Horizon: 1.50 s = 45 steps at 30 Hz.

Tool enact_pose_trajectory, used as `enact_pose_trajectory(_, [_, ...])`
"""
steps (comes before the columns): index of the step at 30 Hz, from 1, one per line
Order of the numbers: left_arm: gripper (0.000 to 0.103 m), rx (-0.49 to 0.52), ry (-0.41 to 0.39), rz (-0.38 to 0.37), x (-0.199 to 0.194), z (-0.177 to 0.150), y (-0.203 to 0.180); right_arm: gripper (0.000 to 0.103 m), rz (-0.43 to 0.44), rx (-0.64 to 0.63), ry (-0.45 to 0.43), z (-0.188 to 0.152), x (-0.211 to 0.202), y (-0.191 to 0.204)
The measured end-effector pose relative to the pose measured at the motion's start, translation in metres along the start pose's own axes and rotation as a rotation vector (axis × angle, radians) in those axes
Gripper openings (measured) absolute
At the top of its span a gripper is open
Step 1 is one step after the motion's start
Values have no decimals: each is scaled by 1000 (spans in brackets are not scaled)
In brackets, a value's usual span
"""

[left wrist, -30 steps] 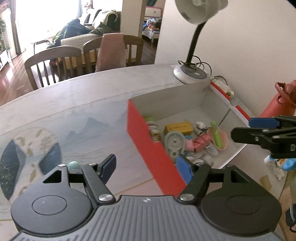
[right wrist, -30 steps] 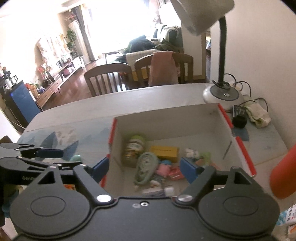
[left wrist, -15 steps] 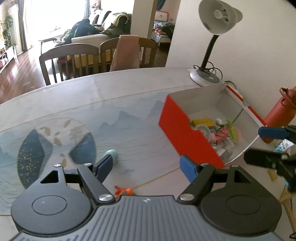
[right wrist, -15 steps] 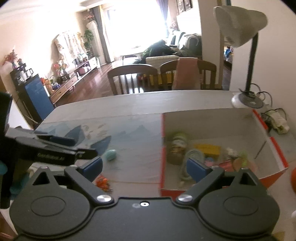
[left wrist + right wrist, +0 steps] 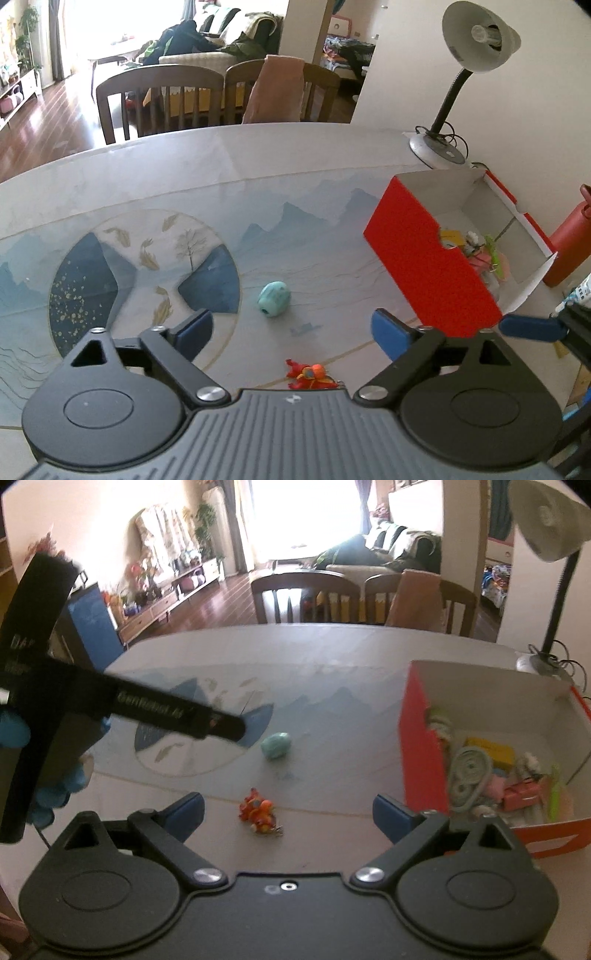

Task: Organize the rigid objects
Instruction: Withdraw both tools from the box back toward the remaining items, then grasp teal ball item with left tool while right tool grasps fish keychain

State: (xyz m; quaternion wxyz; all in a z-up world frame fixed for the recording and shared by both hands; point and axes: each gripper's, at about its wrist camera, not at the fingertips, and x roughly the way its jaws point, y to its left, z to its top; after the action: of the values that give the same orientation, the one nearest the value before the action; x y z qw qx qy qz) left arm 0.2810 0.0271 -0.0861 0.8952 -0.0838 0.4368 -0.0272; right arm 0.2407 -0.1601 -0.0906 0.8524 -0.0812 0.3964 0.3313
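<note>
I find my left tool (image 5: 291, 330) and right tool (image 5: 288, 810) both spread wide and empty above the desk (image 5: 314, 206), teal egg (image 5: 273, 299) and orange figure (image 5: 258, 811) lying apart.

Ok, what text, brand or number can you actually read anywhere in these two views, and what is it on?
"GenRobot.AI", blurred, a likely reading: on the side of the left gripper in the right wrist view.
White lettering further up that gripper's body: too blurred to read.
Printed packet at the right edge of the left wrist view: too small to read.
Red box: no text visible.
</note>
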Motion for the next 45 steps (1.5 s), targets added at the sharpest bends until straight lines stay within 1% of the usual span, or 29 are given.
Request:
enact_pose_trajectory(1, [102, 1, 3, 7, 3, 0, 2, 98, -4, -8, 6, -2, 5, 4])
enact_pose_trajectory(6, [102, 11, 13, 65, 24, -3, 9, 97, 5, -66, 44, -8, 32, 18])
enact_pose_trajectory(12, [102, -16, 40, 67, 56, -3, 20, 95, 12, -109, 98, -15, 62, 28])
enact_pose_trajectory(16, [102, -34, 43, 69, 75, -4, 25, 92, 20, -134, 122, -17, 77, 33])
enact_pose_trajectory(19, [102, -27, 50, 71, 87, -3, 26, 90, 18, -146, 134, -18, 86, 34])
enact_pose_trajectory(22, [102, -13, 40, 68, 97, -2, 27, 88, 11, -160, 145, -21, 96, 35])
enact_pose_trajectory(26, [102, -10, 40, 76, 110, -2, 26, 83, 4, -174, 160, -25, 106, 36])
enact_pose_trajectory(28, [102, -8, 42, 69, 116, -2, 25, 80, 0, -181, 165, -27, 111, 36])
enact_pose_trajectory(30, [102, 4, 40, 58, 120, -4, 23, 76, 6, -182, 172, -29, 115, 37])
enact_pose_trajectory(32, [102, 22, 36, 54, 124, -6, 20, 73, 11, -188, 176, -30, 120, 38])
enact_pose_trajectory(36, [102, 53, 23, 53, 129, -9, 15, 64, 17, -188, 181, -31, 128, 37])
enact_pose_trajectory(38, [102, 62, 15, 52, 130, -10, 14, 64, 19, -186, 176, -31, 129, 37])
enact_pose_trajectory(41, [102, 56, 7, 45, 132, -11, 14, 56, 19, -186, 168, -30, 130, 38])
enact_pose_trajectory(43, [102, 51, -2, 43, 133, -12, 15, 54, 17, -184, 164, -27, 130, 38])
enact_pose_trajectory(45, [101, 47, -18, 49, 132, -13, 15, 49, 13, -188, 159, -26, 130, 38])
